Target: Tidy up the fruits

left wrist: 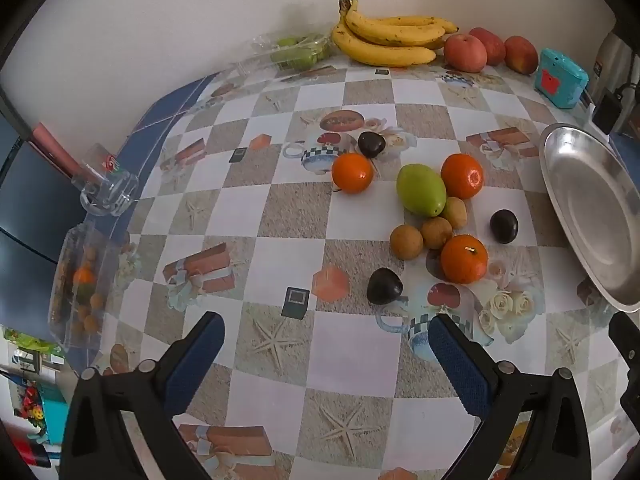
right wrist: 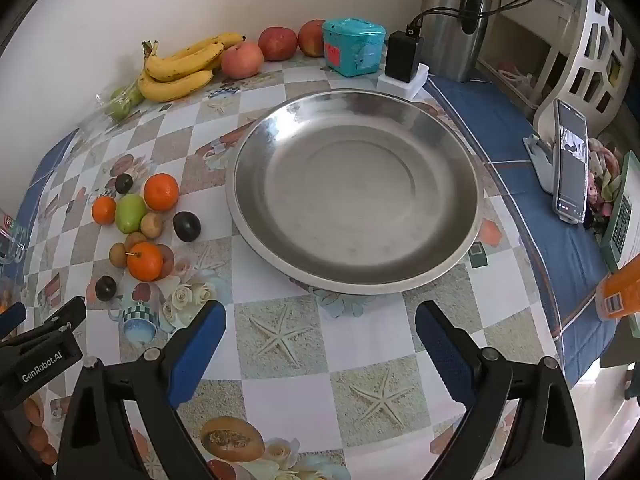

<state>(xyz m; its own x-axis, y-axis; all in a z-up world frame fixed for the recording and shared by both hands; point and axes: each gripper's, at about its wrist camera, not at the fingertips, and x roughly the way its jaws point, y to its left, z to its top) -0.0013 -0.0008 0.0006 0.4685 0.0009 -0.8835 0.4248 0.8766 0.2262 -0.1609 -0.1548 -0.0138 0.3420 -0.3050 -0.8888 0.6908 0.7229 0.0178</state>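
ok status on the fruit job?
Left gripper and right gripper open, empty. Loose fruit pile on the table, steel plate bare. Nothing blocking.

The left hand-held gripper (left wrist: 326, 334) tilts steeply downward, jaws spread wide and empty. The right hand-held gripper (right wrist: 320, 322) does likewise.

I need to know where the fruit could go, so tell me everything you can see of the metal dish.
The metal dish is round, shallow and silvery, looking like steel, with a broad sloping rim and a flat, dull centre. It is empty and sits level on the checked tablecloth, right of the loose fruit. No fruit or gripper touches it.
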